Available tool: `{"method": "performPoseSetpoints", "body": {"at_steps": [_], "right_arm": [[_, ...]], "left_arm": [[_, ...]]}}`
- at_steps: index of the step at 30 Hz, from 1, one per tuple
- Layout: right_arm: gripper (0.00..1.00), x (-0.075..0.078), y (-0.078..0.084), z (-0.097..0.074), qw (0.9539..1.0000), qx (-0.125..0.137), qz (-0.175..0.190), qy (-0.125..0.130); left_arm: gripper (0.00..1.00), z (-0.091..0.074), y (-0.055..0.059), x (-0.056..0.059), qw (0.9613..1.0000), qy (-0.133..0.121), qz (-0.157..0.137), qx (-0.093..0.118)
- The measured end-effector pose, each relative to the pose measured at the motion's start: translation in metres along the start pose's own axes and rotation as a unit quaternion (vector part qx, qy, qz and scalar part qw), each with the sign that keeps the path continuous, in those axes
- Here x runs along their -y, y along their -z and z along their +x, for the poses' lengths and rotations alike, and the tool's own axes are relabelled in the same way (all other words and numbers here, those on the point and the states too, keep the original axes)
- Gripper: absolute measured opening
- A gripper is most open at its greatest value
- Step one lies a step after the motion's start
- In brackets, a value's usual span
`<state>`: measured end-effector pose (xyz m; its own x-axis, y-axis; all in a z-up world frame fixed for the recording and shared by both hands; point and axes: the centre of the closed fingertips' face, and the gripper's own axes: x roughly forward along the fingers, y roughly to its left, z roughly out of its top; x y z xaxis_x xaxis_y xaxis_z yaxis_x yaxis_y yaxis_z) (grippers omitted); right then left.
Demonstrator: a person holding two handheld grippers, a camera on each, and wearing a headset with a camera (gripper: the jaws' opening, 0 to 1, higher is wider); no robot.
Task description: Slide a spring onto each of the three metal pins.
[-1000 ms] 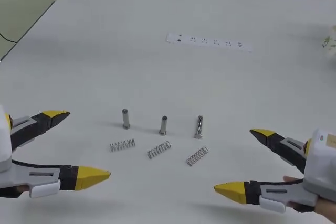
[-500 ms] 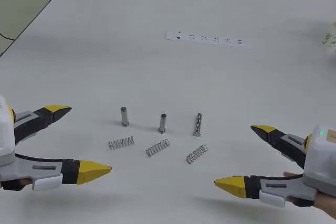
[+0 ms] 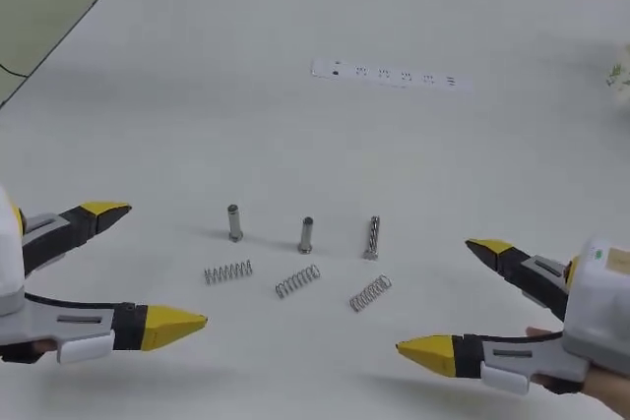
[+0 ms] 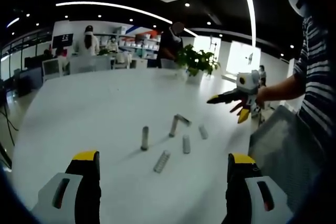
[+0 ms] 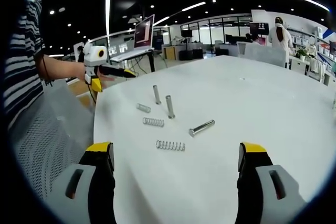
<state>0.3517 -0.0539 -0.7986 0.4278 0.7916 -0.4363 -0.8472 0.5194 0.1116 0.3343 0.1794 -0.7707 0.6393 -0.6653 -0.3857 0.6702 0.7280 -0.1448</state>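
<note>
Three short metal pins are in a row on the white table: the left pin (image 3: 234, 223) and middle pin (image 3: 306, 235) stand upright, and the right pin (image 3: 372, 238) lies on its side (image 5: 201, 127). Just in front of them lie three loose springs (image 3: 228, 272) (image 3: 297, 281) (image 3: 370, 293). My left gripper (image 3: 148, 265) hovers open to the left of the row, nothing between its yellow-tipped jaws. To the right of the row my right gripper (image 3: 451, 297) is open too and holds nothing. The left gripper view has the nearest spring (image 4: 162, 161) lying ahead between its jaws.
A white power strip (image 3: 384, 76) lies flat farther back on the table. The table's left edge (image 3: 59, 41) runs diagonally at the upper left. A potted plant (image 4: 197, 61) stands at the table's far end, with people beyond it.
Both grippers hold nearly the same places beside the row. The pins and springs have not moved; only the head view has shifted slightly.
</note>
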Motion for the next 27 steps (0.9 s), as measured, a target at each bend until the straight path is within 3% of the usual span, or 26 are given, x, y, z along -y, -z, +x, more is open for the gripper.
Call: {"method": "performPoseSetpoints", "body": {"at_steps": [16,27], "right_arm": [[0.99,0.005,-0.012,0.007,0.9997,-0.006,0.022,0.0],[0.91,0.01,-0.018,0.012,0.9985,-0.016,0.051,-0.002]], "left_arm": [[0.98,-0.001,0.0,-0.002,1.0,0.002,-0.007,0.001],[0.98,-0.001,-0.002,-0.009,0.9999,-0.005,-0.012,0.006]]}}
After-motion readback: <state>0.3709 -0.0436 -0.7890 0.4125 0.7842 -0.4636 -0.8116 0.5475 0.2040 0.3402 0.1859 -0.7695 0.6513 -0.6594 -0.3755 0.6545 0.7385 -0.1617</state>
